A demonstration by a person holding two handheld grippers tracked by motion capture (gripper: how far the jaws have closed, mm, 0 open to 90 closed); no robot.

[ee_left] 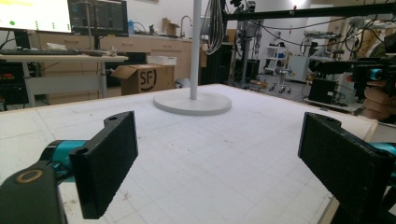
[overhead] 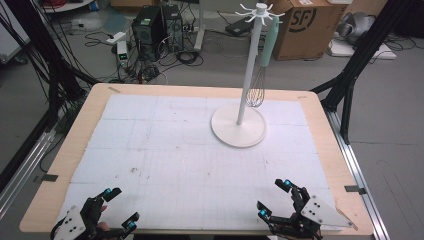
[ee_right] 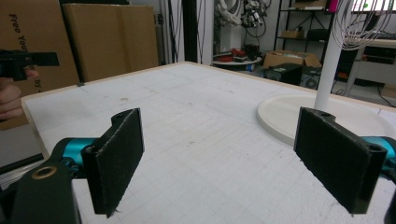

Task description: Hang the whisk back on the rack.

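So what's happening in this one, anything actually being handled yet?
Not yet. A person holds the left gripper and the right gripper at the near edge of the table, both with jaws wide open and nothing between them. Across the white mat stands a white rack on a round base, with a whisk hanging from one of its top hooks. Neither gripper is near the whisk or the rack.

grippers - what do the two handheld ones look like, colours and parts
Both the left gripper and the right gripper are black frames with teal accents at the jaw mounts. Each carries a grey three-cornered plate on top. The jaws bear flat rectangular black pads with a rough texture.
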